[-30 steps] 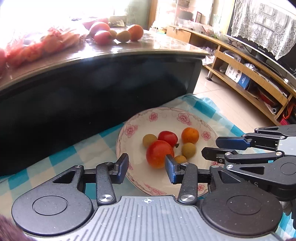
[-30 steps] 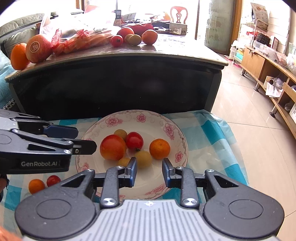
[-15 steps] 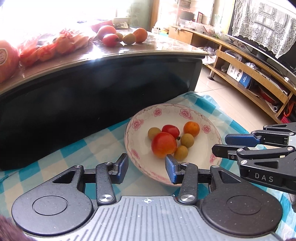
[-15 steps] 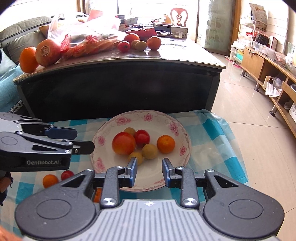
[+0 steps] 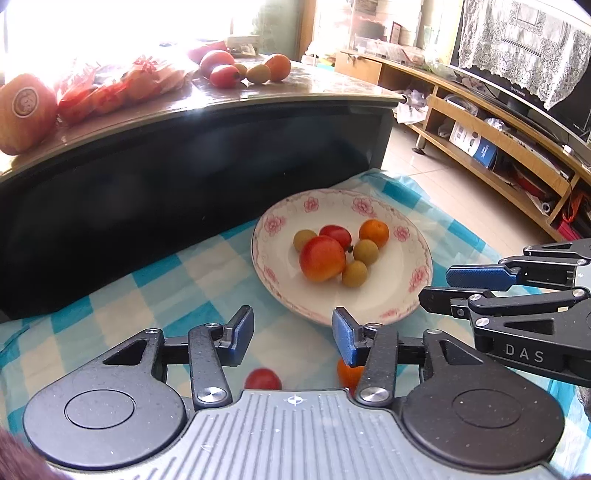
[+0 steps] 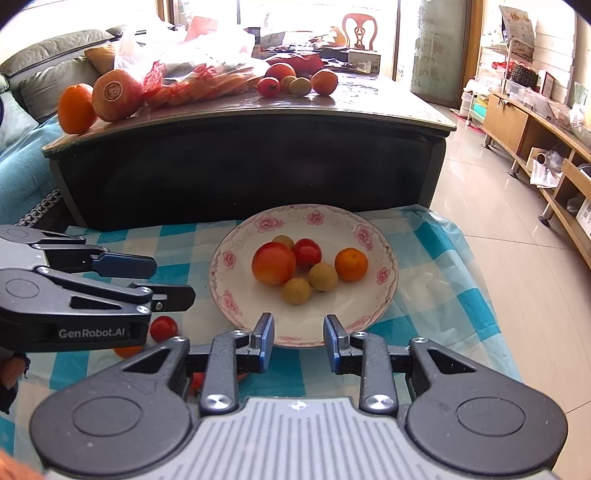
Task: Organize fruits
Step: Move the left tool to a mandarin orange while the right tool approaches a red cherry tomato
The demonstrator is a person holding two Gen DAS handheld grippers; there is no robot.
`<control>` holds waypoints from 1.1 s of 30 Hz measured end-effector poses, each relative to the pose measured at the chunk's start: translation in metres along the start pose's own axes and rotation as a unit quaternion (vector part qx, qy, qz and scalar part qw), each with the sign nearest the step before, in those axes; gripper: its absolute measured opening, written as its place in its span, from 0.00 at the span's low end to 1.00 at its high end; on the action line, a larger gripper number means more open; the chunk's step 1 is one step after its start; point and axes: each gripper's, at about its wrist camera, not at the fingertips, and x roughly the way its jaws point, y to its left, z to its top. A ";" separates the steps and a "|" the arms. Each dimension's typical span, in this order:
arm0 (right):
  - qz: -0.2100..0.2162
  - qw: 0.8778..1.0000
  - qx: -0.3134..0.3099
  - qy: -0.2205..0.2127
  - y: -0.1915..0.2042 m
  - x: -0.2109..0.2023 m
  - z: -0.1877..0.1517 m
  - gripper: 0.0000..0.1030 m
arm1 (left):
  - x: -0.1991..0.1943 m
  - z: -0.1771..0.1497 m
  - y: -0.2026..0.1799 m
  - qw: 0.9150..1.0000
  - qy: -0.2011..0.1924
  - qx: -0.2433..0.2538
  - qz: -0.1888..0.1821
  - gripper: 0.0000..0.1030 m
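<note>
Fingers [image 6: 264, 341] (both pairs apart) before plate [image 6: 388, 291]

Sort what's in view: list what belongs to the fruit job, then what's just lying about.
Job:
plate holding six fruits
loose tomato on the cloth
loose orange on the cloth
left gripper, right gripper, both open and empty

Lying about:
bag on the table
TV stand
chair
</note>
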 end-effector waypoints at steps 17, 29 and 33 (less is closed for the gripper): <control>0.002 0.999 -0.025 0.028 0.031 -0.001 -0.020 0.31 | -0.015 -0.032 0.010 1.000 0.019 0.001 0.015 0.54; 0.010 0.998 -0.039 0.050 0.047 0.006 -0.032 0.31 | -0.019 -0.046 0.020 0.999 0.033 0.000 0.022 0.55; 0.011 0.998 -0.030 0.057 0.044 0.007 -0.036 0.31 | -0.016 -0.053 0.025 0.999 0.044 0.002 0.023 0.55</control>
